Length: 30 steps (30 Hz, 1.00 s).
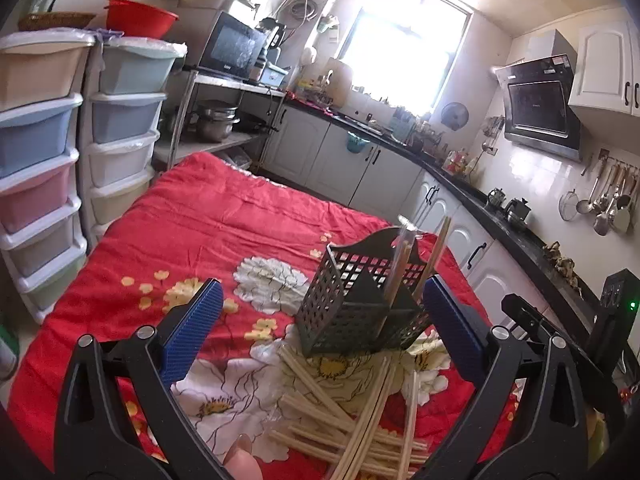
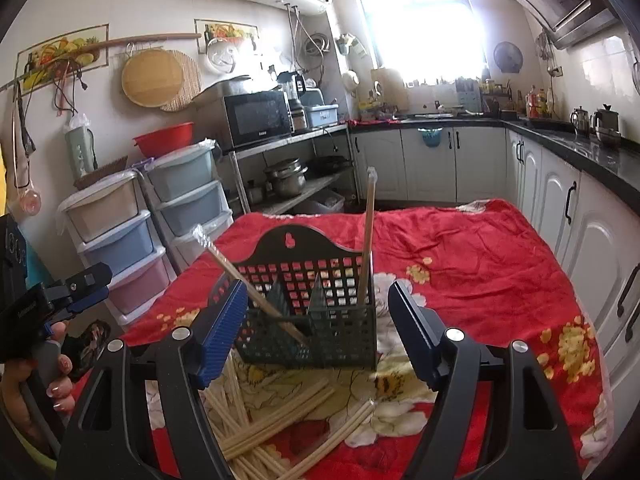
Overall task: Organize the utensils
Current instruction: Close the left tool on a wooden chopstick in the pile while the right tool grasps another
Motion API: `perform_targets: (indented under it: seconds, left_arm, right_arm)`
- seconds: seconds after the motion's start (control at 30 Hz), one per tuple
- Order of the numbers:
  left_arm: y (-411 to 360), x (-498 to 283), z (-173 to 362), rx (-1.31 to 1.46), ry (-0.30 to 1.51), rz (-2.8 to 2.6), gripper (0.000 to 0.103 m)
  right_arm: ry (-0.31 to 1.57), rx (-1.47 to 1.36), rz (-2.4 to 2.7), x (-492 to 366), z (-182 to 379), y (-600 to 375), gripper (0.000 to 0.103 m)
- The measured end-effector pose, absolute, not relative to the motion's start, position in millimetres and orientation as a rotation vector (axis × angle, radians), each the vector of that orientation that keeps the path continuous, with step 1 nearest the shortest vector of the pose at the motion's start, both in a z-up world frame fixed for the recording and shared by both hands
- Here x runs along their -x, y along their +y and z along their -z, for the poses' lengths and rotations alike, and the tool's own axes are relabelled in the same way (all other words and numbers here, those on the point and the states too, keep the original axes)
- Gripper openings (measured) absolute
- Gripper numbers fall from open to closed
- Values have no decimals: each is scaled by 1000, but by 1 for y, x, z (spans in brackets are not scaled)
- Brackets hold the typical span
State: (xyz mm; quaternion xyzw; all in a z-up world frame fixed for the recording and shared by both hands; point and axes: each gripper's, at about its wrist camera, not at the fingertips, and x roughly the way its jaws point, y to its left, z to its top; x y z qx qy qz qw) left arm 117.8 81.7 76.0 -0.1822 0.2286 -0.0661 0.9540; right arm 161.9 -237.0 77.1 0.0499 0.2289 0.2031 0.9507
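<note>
We see a black lattice utensil holder [image 2: 308, 320] standing upright on the red flowered cloth [image 2: 460, 248] that covers the surface. In the right wrist view one wrapped chopstick pair [image 2: 368, 236] stands in its compartment at 2 o'clock, and another [image 2: 248, 280] leans toward 10 o'clock from the left compartment. A loose pile of chopsticks [image 1: 360, 428] lies on the cloth at 6 o'clock of the holder. Our left hand-held gripper [image 1: 320, 332] has its blue pads wide apart with nothing between them. Our right hand-held gripper [image 2: 316, 336] is also apart, empty, flanking the holder without touching it.
</note>
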Motion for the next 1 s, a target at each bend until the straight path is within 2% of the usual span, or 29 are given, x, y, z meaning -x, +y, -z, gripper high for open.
perform_targets:
  seconds: [1.0]
  left_arm:
    - [75,-118,-13,370,636,126,92]
  right_arm:
    - [668,-77,-405,-152,-13,-226,70]
